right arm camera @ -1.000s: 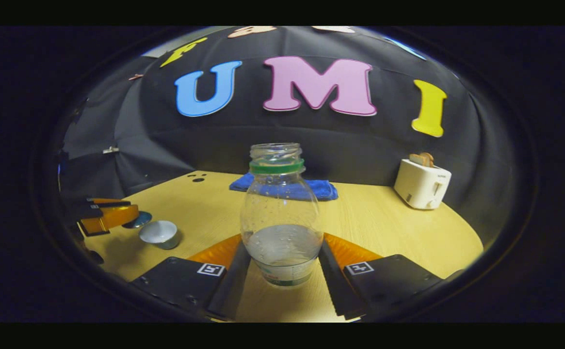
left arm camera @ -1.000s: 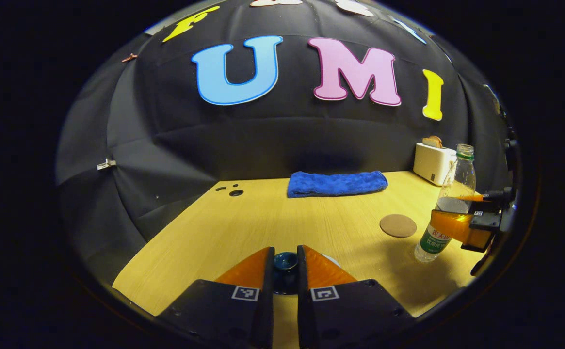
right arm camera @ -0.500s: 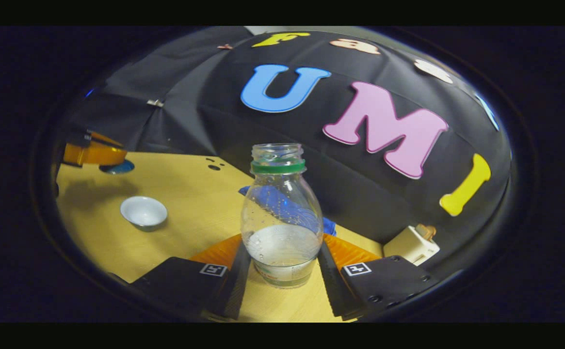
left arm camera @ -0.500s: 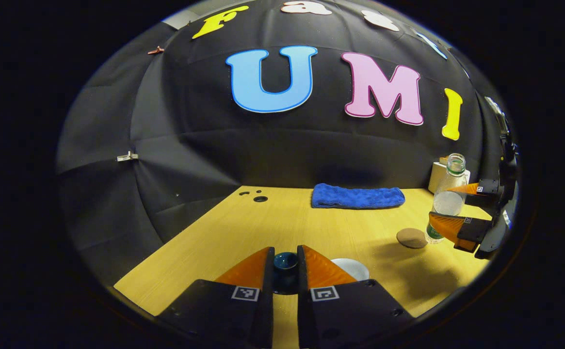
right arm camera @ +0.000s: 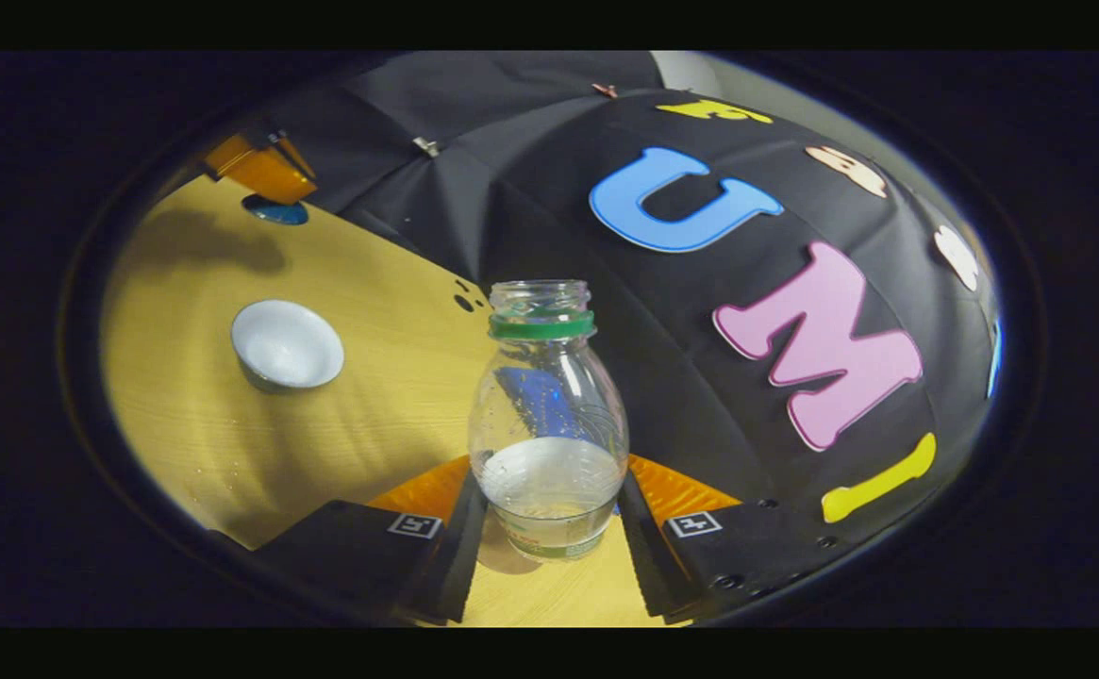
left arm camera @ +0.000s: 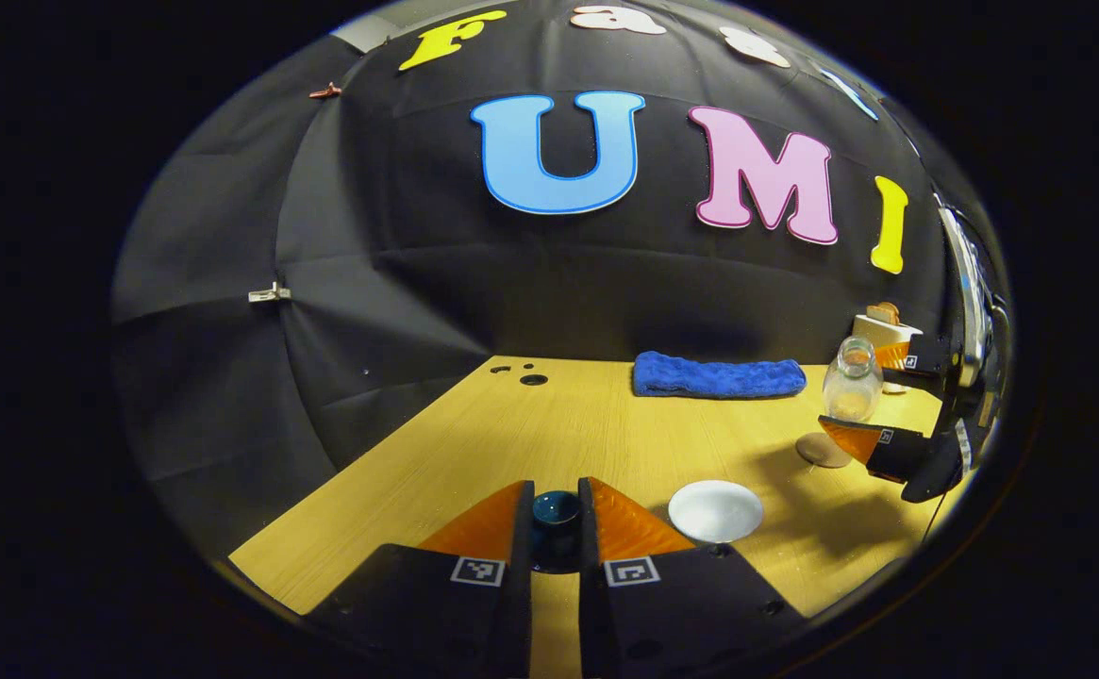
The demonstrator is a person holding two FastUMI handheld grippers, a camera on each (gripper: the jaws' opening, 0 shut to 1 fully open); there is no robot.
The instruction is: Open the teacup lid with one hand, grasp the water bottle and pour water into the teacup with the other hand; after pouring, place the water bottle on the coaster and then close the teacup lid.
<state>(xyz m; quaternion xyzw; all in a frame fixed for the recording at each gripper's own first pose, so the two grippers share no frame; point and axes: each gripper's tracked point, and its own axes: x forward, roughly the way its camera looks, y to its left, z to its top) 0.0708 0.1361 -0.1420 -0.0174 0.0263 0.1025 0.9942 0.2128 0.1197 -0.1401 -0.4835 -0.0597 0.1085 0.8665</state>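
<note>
A light wooden table (left arm camera: 511, 434) spans the booth floor, with a folded blue towel (left arm camera: 719, 375) lying at its far edge and a white toaster (left arm camera: 884, 330) in the far right corner holding a slice of bread. In the right gripper view the uncapped water bottle (right arm camera: 549, 424), partly filled and ringed green at the neck, is clamped between both fingers of the right gripper (right arm camera: 549, 514), held off the table and tilted. The left gripper view shows that gripper at the right edge, with the bottle above the round brown coaster (left arm camera: 823, 450). The open white teacup (left arm camera: 716, 510) stands on the table near the left gripper (left arm camera: 556, 528), whose fingers are closed on the knob of the dark blue teacup lid (left arm camera: 556, 514), held beside the cup and apart from it.
</note>
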